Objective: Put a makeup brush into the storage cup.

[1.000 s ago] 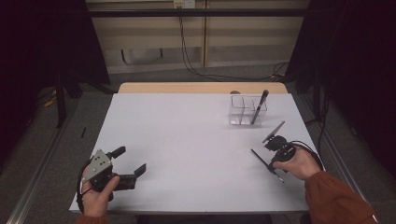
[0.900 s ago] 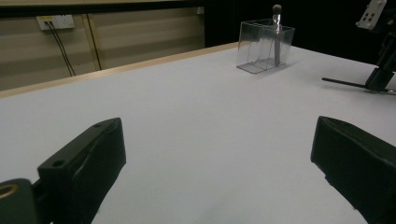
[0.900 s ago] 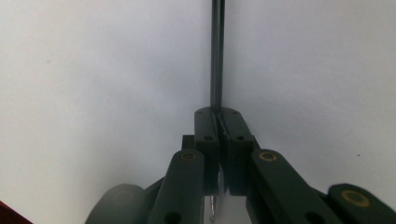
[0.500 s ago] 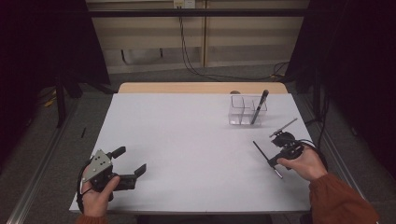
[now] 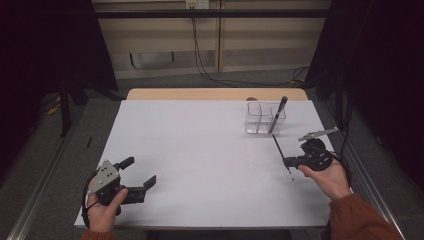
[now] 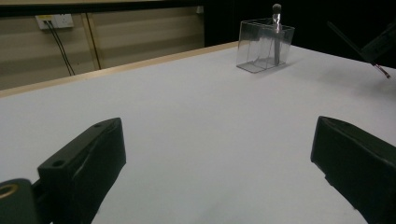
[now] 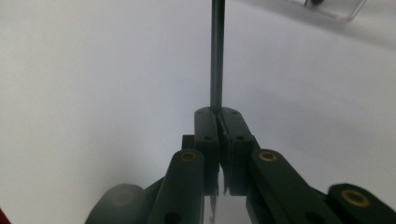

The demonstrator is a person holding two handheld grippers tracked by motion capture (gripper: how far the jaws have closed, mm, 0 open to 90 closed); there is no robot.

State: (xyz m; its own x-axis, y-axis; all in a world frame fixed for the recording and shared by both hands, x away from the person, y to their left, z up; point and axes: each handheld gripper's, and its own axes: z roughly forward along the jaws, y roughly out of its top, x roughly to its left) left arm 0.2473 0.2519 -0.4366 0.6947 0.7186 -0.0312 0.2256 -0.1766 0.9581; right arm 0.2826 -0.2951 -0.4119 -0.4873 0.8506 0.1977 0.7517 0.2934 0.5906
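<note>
Pen (image 5: 281, 155) transfer toward the clear holder (image 5: 265, 118): the right gripper (image 5: 291, 161) is pinching the thin dark pen between fingers pressed together, just in front of the holder and above the counter (image 5: 200, 150). The left gripper (image 5: 136, 174), fingers spread and holding nothing, is resting well left of the holder. Slipping or swivelling is the likely risk, since the grip is narrow. The second pen (image 5: 278, 114) is standing in the holder; its lower end is hard to make out.
</note>
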